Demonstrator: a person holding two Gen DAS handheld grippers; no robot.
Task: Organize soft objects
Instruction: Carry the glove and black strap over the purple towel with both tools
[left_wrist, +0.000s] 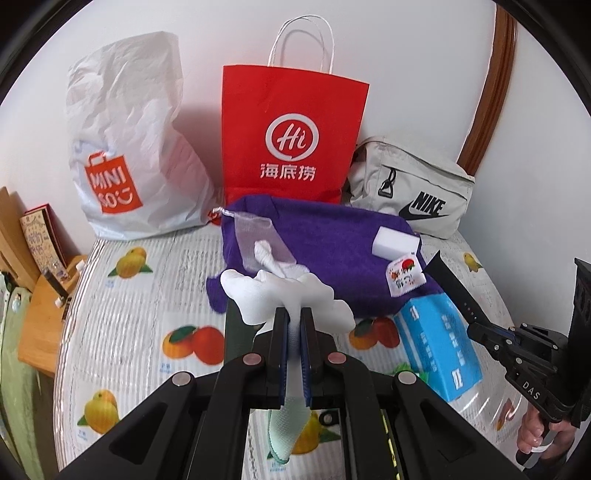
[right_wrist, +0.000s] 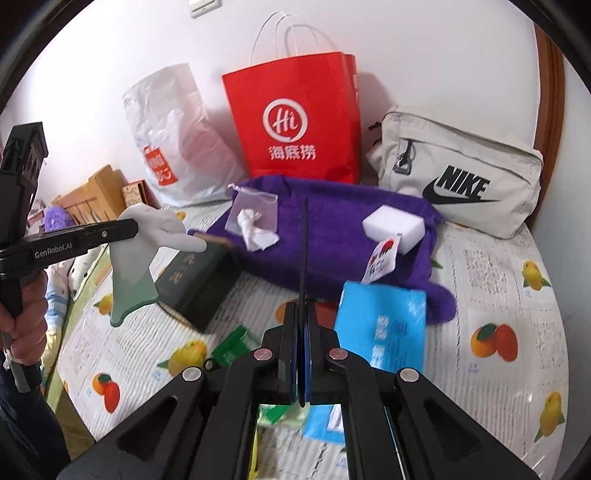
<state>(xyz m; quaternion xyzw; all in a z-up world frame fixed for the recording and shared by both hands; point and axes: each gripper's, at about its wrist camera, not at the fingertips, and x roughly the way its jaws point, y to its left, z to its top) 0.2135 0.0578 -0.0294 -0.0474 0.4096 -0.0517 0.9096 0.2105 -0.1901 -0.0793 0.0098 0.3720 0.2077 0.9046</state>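
Observation:
My left gripper (left_wrist: 294, 314) is shut on a white glove with a pale green cuff (left_wrist: 291, 295) and holds it above the table; the glove also shows in the right wrist view (right_wrist: 147, 229). My right gripper (right_wrist: 303, 310) is shut on a thin black strap (right_wrist: 304, 251) that stands up between its jaws; the strap shows in the left wrist view (left_wrist: 452, 288). A purple towel (left_wrist: 325, 236) lies ahead with a white sponge (left_wrist: 396, 242), a small mesh pouch (left_wrist: 258, 240) and a snack packet (left_wrist: 403, 277) on it.
A white Miniso bag (left_wrist: 125, 147), a red paper bag (left_wrist: 291, 129) and a beige Nike pouch (left_wrist: 413, 192) stand against the wall. A blue tissue pack (left_wrist: 439, 347) and a dark green box (right_wrist: 199, 284) lie on the fruit-print tablecloth (left_wrist: 147, 314). Wooden items sit at the left.

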